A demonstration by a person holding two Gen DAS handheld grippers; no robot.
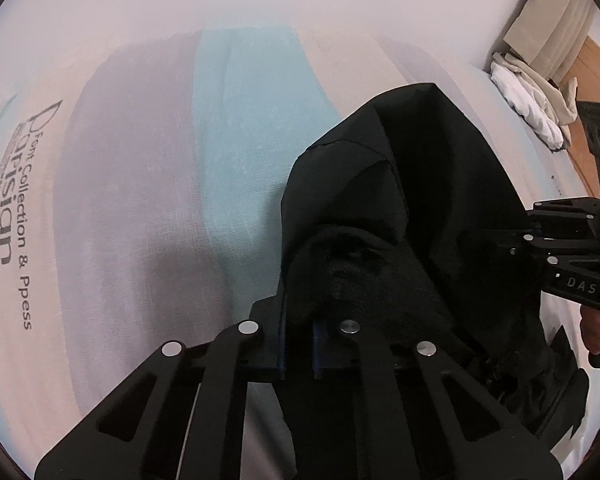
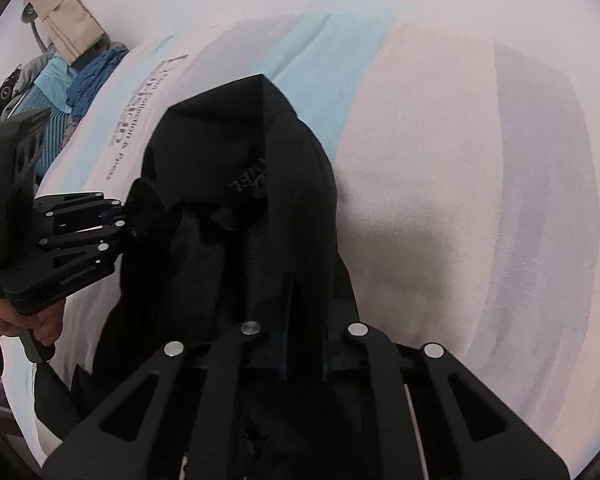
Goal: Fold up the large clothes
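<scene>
A large black garment [image 1: 412,184] lies bunched on a bed sheet [image 1: 148,200] striped in pastel pink, blue and lilac. In the left wrist view my left gripper [image 1: 298,316] is shut on a fold at the garment's near left edge. My right gripper [image 1: 498,240] comes in from the right and bites into the same cloth. In the right wrist view the right gripper [image 2: 310,320] pinches the black garment [image 2: 260,152] near its collar label. The left gripper [image 2: 126,216] grips a corner of the cloth at the left. The fabric hides the pads of both grippers.
Dark printed lettering [image 1: 24,240] runs along the sheet's left side. A beige pillow [image 1: 552,28] and crumpled white cloth [image 1: 528,100] lie at the bed's far right, above a wooden floor [image 1: 588,152]. A pile of blue clothes [image 2: 88,80] sits at the left. A hand [image 2: 40,324] holds the left gripper's handle.
</scene>
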